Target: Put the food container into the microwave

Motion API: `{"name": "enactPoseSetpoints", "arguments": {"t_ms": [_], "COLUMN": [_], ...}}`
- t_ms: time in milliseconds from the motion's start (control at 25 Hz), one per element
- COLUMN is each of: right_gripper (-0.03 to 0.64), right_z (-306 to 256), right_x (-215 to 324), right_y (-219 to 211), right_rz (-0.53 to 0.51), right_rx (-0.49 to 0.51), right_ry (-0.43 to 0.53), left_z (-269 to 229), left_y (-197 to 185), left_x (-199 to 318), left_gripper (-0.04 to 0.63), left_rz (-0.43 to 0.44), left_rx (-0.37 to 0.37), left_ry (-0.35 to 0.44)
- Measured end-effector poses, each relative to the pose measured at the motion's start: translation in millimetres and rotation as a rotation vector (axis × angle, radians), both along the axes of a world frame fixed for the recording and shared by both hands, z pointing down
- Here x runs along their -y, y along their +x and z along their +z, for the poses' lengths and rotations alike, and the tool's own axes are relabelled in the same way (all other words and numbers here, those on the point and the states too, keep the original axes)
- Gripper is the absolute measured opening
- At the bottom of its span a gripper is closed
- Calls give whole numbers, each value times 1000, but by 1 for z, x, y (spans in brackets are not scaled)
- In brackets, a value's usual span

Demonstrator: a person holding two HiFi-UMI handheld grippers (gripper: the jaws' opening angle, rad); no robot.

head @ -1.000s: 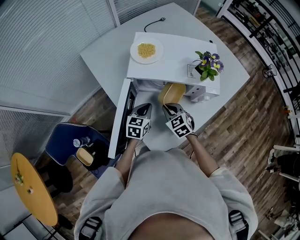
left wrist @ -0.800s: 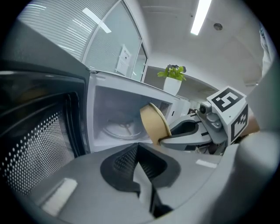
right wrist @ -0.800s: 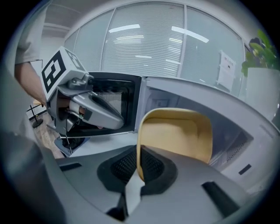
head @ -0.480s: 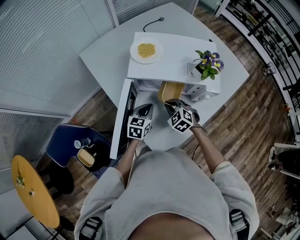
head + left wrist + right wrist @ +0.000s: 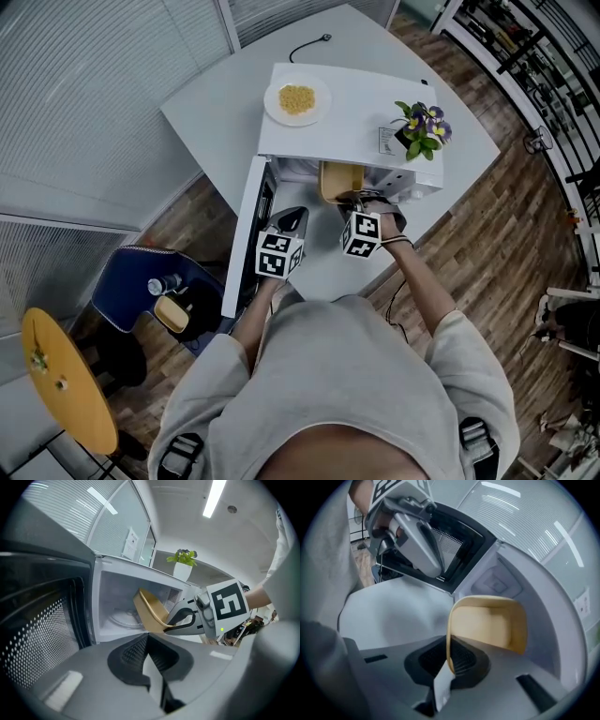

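Right, your food container is in the mouth of the microwave, toward the right side of the opening and clear of the open door on the left. It is not lying flat. It is tipped up on its side, with the hollow facing back toward you and the base turned to the far wall. In the right gripper view the container runs crosswise to the jaws, its longer stretch reaching out to their right. From the left gripper view the container shows almost edge-on, leaning from low near right up to far left, above the glass turntable.

Your right gripper is clamped on the container's side wall, the jaws nearly together on that thin rim. Your right hand is at the near right of the opening. The forearm comes in from the near right and the gripper slants downward into the oven.

Your left gripper has its jaws together on nothing. It sits just left of the right one, beside the door's inner face, and points at the opening.

A plate and a potted plant stand on top of the microwave.
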State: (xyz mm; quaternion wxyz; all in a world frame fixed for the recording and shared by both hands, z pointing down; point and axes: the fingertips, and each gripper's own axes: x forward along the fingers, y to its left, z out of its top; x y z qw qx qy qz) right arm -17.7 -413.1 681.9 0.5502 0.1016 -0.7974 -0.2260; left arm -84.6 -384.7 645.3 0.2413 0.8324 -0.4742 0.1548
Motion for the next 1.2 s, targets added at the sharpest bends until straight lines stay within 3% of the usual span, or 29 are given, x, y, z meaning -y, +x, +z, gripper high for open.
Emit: {"name": "enactPoseSetpoints", "arguments": {"t_ms": [360, 800, 1200], "right_gripper": [17, 17, 17], "right_z": [3, 0, 11], "right_x": [23, 49, 82], "right_y": [1, -15, -27], "right_rz": [-17, 27, 54], "right_rx": [-84, -69, -74], "right_ry": [68, 54, 129], "left_z": [2, 1, 5], "left_y": [-4, -8, -7], "left_x": [0, 1, 3], "left_gripper": [9, 9, 9], "left_rz": [-3, -9, -4], "left_rx": [-2, -14, -22], "left_ry": [0, -3, -13]}}
